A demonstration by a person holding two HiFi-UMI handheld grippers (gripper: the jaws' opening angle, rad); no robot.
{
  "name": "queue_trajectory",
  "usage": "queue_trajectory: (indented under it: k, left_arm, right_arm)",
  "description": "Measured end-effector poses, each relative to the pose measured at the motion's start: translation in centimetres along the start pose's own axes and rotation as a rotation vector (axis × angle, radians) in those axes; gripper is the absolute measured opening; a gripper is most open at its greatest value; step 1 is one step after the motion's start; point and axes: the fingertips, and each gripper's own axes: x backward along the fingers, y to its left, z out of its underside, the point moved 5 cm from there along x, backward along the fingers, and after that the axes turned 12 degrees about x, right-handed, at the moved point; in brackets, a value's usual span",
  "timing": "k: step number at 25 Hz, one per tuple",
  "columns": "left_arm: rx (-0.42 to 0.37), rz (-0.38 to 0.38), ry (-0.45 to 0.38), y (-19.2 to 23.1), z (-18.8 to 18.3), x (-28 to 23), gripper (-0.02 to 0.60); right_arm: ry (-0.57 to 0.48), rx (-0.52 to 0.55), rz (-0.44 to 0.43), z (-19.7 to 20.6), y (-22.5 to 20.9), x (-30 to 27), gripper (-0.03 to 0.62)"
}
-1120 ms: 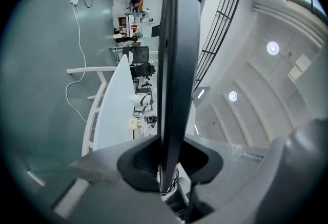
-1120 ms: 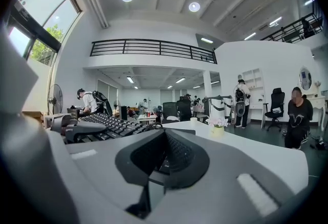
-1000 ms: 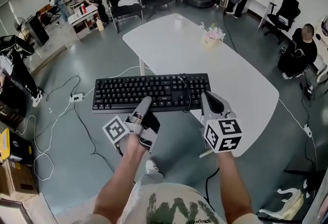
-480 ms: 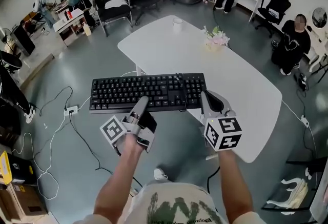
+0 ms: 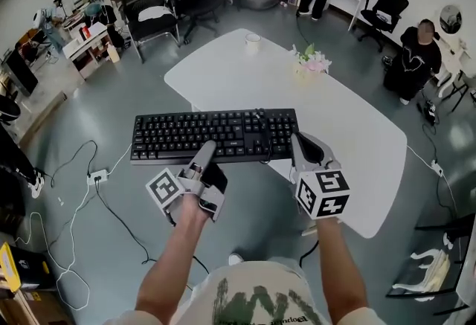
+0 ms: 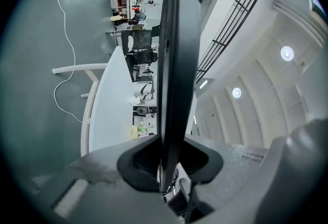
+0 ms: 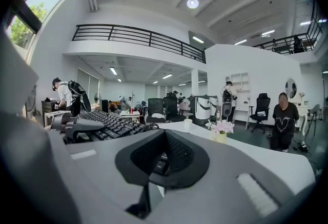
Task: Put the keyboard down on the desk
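I hold a black keyboard (image 5: 216, 136) level in the air by its near edge, with its right part over the near-left edge of the white desk (image 5: 349, 115). My left gripper (image 5: 207, 152) is shut on the keyboard's front edge near the middle. In the left gripper view the keyboard (image 6: 177, 54) is an edge-on dark slab clamped in the left gripper (image 6: 166, 166). My right gripper (image 5: 301, 146) is shut on the right front corner. Between the jaws of the right gripper (image 7: 161, 159), the right gripper view shows the keyboard's keys (image 7: 110, 123), with the desk (image 7: 246, 154) beyond.
A white cup (image 5: 253, 39) and a pot of pink flowers (image 5: 312, 62) stand at the desk's far end. Cables and a power strip (image 5: 97, 176) lie on the grey floor at left. Office chairs (image 5: 152, 15) stand behind, and a person in black (image 5: 413, 56) sits to the right.
Both grippers have carried the keyboard forward towards the desk, and more of it now overlaps the desk's near edge. Both grips look unchanged.
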Motion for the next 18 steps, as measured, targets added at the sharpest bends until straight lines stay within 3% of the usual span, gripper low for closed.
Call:
queue_trajectory:
  k: [11,18]
  left_arm:
    - [-0.004,-0.002,0.053,1.0,-1.4,-3.0,0.089]
    - [0.0,-0.013,0.089,2.3,-2.3,-8.2,0.089]
  right_arm:
    - [-0.002,-0.017,0.043,0.7,-0.9,-2.1,-0.001]
    - [-0.005,-0.045,0.077,1.5,-4.3,-5.4,0.0]
